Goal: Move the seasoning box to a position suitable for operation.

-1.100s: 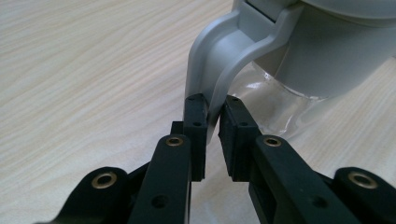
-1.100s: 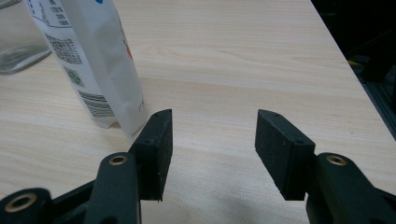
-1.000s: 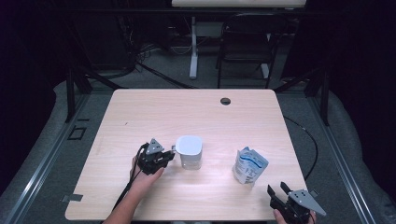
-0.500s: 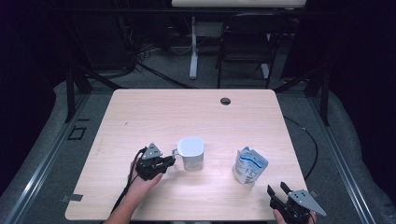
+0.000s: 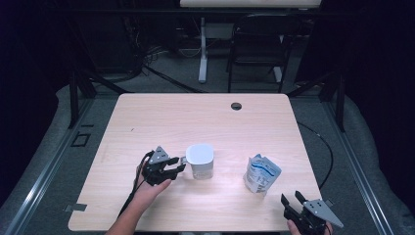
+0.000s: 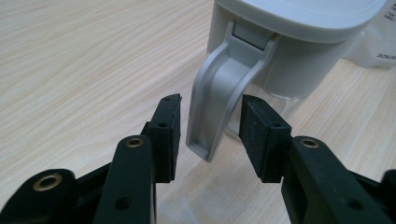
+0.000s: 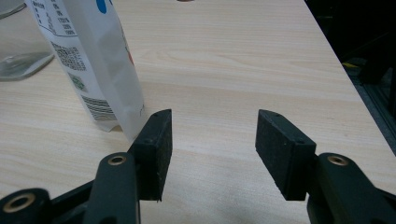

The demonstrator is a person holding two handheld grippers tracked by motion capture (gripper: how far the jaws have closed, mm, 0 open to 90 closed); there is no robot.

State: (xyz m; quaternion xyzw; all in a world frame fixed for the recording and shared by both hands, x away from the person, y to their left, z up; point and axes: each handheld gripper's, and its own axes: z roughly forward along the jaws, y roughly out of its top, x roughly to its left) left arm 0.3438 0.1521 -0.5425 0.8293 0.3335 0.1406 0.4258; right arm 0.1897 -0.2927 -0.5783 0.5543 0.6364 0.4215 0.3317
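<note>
We see a light wood table point(image 5: 147, 117) in a dark room, with one chair point(image 5: 257, 46) at 12 o'clock. One white jug point(image 5: 200, 160) stands mid-table; one pouch point(image 5: 261, 173) at its 3 o'clock. Left gripper point(image 5: 177, 164): jaws just opened, released, handle point(image 6: 217, 100) between them untouched. Right gripper point(image 5: 292, 200) at 5 o'clock, spread, empty.

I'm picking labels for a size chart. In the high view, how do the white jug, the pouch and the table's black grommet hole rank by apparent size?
1. Jug and pouch: they look about alike, too close to rank.
2. Grommet hole: clearly smallest, though it lies farther from the camera.
</note>
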